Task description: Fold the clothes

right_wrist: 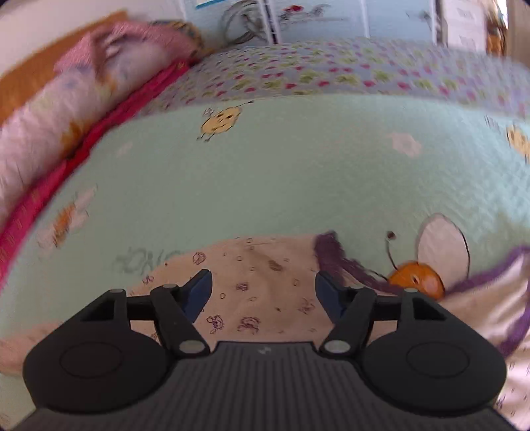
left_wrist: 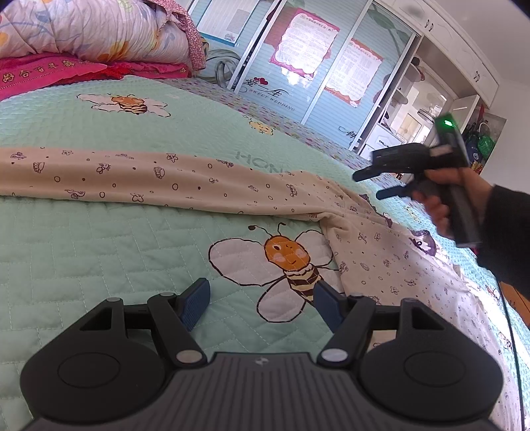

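Observation:
A cream garment (left_wrist: 172,179) with small printed figures and purple trim lies spread on the green bee-print bedspread (left_wrist: 99,252). One long part stretches to the left and the body falls off to the right. My left gripper (left_wrist: 261,298) hovers open over the bedspread beside the garment's edge, holding nothing. The right gripper (left_wrist: 367,184), held in a hand, floats open above the garment's far right part. In the blurred right wrist view, my right gripper (right_wrist: 263,288) is open over the cream garment (right_wrist: 258,275), near its purple trim (right_wrist: 331,255).
A folded floral quilt (left_wrist: 99,30) and pink bedding (left_wrist: 49,73) are piled at the head of the bed. Sliding wardrobe doors (left_wrist: 298,66) with posters stand beyond the bed. A dark sleeve (left_wrist: 506,238) enters from the right.

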`<state>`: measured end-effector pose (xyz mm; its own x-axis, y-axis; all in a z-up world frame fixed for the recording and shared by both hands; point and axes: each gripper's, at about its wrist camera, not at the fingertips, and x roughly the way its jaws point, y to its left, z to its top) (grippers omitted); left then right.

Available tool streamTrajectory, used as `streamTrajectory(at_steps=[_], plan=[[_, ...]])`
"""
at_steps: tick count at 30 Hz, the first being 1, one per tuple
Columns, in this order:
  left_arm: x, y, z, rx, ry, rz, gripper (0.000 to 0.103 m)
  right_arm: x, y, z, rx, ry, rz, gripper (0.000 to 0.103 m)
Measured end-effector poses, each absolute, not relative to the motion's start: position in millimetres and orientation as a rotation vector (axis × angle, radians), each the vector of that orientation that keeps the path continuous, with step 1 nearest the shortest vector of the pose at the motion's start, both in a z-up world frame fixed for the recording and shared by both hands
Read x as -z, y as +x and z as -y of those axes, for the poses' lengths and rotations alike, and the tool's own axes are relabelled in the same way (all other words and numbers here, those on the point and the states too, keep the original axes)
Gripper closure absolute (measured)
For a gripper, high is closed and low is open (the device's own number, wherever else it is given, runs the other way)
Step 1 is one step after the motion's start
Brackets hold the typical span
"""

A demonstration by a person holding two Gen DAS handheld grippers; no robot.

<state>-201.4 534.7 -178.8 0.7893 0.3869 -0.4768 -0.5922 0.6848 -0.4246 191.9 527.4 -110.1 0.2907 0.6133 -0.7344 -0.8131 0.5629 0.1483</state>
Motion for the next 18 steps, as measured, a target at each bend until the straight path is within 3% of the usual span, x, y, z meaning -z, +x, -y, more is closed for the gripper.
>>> streamTrajectory(at_steps=[5,8,13,18], plan=[[178.0,-203.3,-536.5,-0.558,-0.619,-0.358,0.031,118.1,204.8,-540.4,-0.807,-0.330,-0.826,0.033],[177.6,-204.5,-537.5,-0.555,-0.631,-0.353,0.031,117.6,207.6,-527.2,-0.798,-0.216,-0.863,0.042],[178.5,-210.5,-545.3,-0.543,-0.714,-0.318,0.031,105.1,150.2,-462.0,-0.965,-0.017,-0.831,0.039],[178.1,-210.1,-545.6,-0.540,-0.720,-0.314,0.029,128.2,80.9,-381.0,-0.942,-0.068,-0.854,0.038]])
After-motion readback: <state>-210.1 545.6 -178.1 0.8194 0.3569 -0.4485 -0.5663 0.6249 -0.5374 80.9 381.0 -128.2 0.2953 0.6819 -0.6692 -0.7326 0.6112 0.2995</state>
